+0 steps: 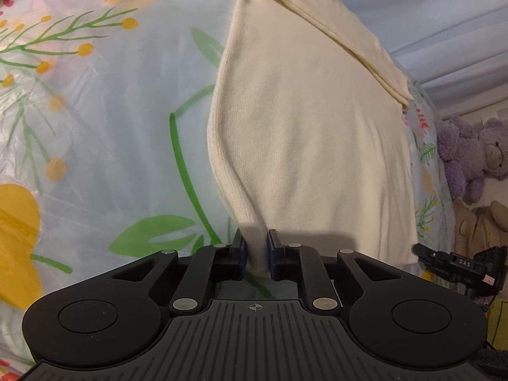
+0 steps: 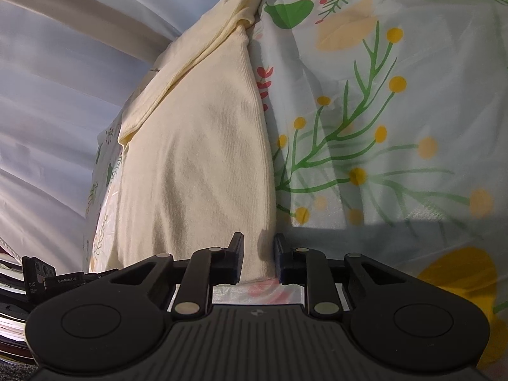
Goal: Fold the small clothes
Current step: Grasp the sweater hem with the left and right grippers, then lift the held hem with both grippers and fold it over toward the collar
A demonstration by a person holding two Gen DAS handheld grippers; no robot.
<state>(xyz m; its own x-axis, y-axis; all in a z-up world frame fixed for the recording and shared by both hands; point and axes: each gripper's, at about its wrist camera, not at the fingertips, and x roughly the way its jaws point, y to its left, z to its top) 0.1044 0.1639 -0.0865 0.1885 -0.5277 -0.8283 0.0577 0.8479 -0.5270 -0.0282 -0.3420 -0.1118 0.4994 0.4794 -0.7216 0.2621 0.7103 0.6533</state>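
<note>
Both hand-held grippers are clamped on the near hem of the cream garment. Left hand-held gripper: pads pinch the near-left corner, with the fabric bunched into a narrow neck between the jaws. Right hand-held gripper: pads pinch the near-right corner, and the cloth sits flatter there.

The garment runs straight ahead of both grippers over a floral sheet. It is already folded lengthwise. A doubled edge crosses the far end, on the right in the left view and on the left in the right view. In the left view the right gripper shows at the far right, just past the garment's near edge.

Handling, as I judge it:
- Fine rib knit: light, limp, no stiffness. It will drape and sag between the two grips, so keep the hem taut.
- Stretchy, so pulling the corners apart too hard will skew the fold.
- Grippy cloth on a smooth sheet, so it may drag the sheet along. Better to lift than slide.
- The layers can shear, and a pinch may catch only the top one. I can't tell whether both layers are caught.
- Best hold: the corners as now, right at the ribbed side edges.
</note>
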